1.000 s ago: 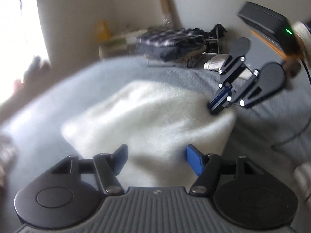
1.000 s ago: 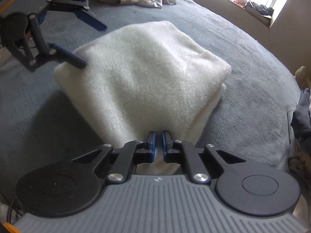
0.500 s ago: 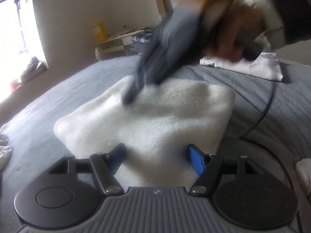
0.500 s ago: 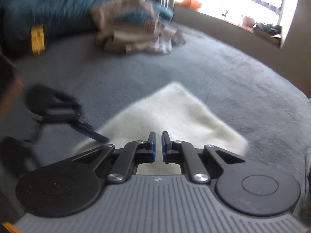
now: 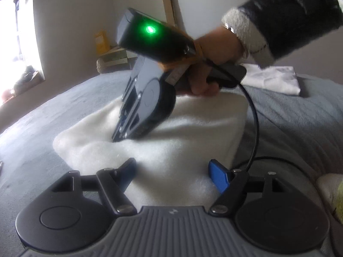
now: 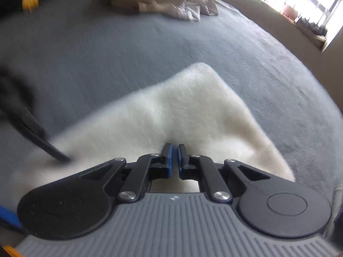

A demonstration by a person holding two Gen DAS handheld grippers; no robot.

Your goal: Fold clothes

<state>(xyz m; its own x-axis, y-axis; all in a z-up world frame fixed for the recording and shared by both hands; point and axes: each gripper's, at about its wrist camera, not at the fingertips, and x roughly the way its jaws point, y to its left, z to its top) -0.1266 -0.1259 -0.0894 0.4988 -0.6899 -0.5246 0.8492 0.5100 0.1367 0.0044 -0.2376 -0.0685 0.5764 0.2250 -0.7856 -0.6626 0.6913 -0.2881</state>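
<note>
A folded white fluffy garment point(image 5: 188, 137) lies on the grey bed cover point(image 5: 300, 124). My left gripper point(image 5: 173, 169) sits low at its near edge. Its jaws are opening, with the garment's edge below and between the fingers and the pads not pressing on it. My right gripper point(image 5: 116, 138), held by a hand point(image 5: 214, 49) in a dark sleeve, points steeply down with its tips on top of the garment. In the right wrist view this gripper point(image 6: 174, 147) is shut with nothing between its pads, over the white garment point(image 6: 171, 111). A blurred left finger point(image 6: 42, 141) shows at the left.
A pile of beige clothes point(image 6: 163, 2) lies at the far side of the bed. A folded white cloth point(image 5: 276, 81) sits behind the hand. A black cable point(image 5: 255, 115) loops down from the right gripper. Boxes point(image 5: 115, 57) stand by the wall near a bright window point(image 6: 300, 15).
The right gripper swung from the garment's right side to over its middle and now rests tips-down on top. The left jaws spread a little wider.
</note>
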